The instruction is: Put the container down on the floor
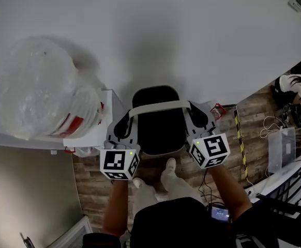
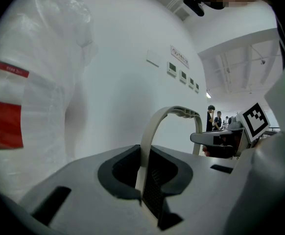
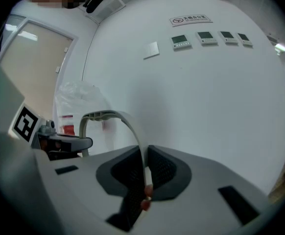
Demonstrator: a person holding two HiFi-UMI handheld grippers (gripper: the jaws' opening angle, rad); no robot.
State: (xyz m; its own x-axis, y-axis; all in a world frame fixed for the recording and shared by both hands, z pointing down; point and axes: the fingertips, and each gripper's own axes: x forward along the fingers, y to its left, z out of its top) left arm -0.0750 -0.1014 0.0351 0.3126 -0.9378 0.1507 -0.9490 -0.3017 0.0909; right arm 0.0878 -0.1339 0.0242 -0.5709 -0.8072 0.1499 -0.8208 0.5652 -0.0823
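A black container (image 1: 158,128) with a pale bail handle (image 1: 159,106) hangs above the wooden floor (image 1: 246,138), close to a white wall. My left gripper (image 1: 128,120) is shut on the handle's left end and my right gripper (image 1: 192,115) on its right end. In the left gripper view the handle (image 2: 168,115) arches up out of the closed jaws of the left gripper (image 2: 143,179), with the right gripper (image 2: 220,139) seen across it. The right gripper view shows the handle (image 3: 106,115) pinched in the right gripper (image 3: 144,174). In both gripper views the container's body is hidden.
A large plastic-wrapped bundle (image 1: 39,89) with a red label sits on a white ledge at the left. The person's feet (image 1: 167,179) stand just below the container. Cables and a clear box (image 1: 281,146) lie on the floor to the right. Wall panels (image 3: 206,35) hang high up.
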